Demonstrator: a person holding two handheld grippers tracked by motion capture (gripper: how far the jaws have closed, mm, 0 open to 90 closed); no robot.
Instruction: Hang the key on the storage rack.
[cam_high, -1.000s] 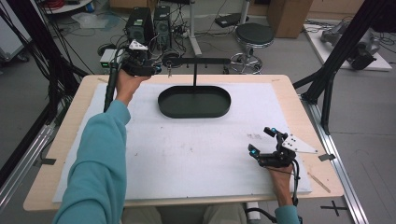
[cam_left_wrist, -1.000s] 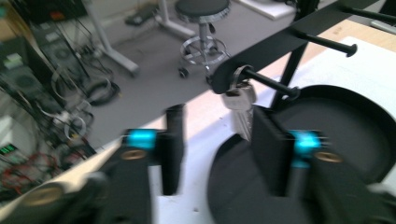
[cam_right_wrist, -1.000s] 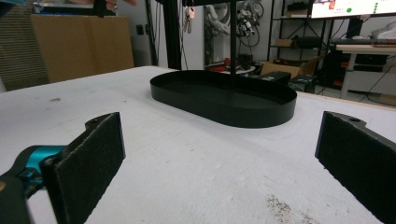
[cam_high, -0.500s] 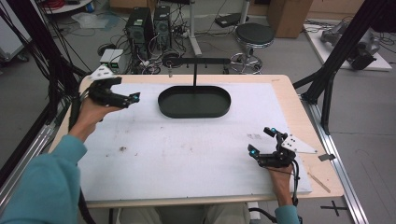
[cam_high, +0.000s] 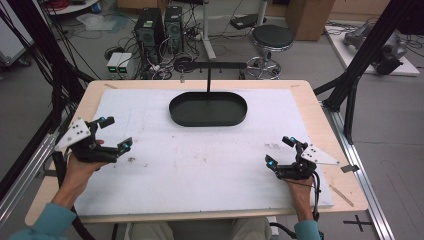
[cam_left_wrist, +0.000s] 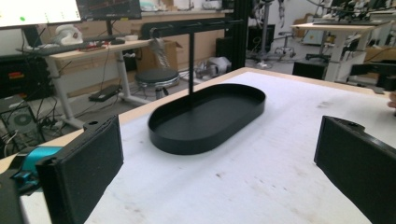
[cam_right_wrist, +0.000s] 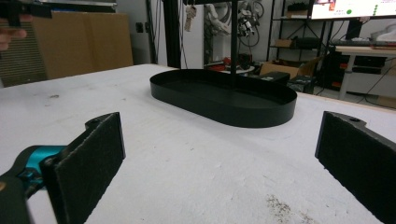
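Observation:
A black oval tray (cam_high: 208, 120) sits at the far middle of the white mat, with a thin post and crossbar (cam_high: 210, 65) rising from it. A small pale item (cam_left_wrist: 159, 51) hangs from the bar's left end. My left gripper (cam_high: 116, 133) hovers low over the mat's left edge; its jaws have just been opening and stand wide with nothing between them. In the left gripper view the tray (cam_left_wrist: 187, 144) lies ahead of the left gripper (cam_left_wrist: 219, 158). My right gripper (cam_high: 280, 151) rests open and empty at the mat's right front, facing the tray (cam_right_wrist: 224, 114).
The white mat (cam_high: 200, 165) covers most of the wooden table (cam_high: 325, 115). Black frame struts (cam_high: 350, 85) stand at both sides of the table. A stool (cam_high: 271, 37) and computer towers (cam_high: 150, 30) stand on the floor beyond the far edge.
My left hand has come back from the bar's left end, swinging left and down to the mat's left edge. The right gripper has stayed where it was.

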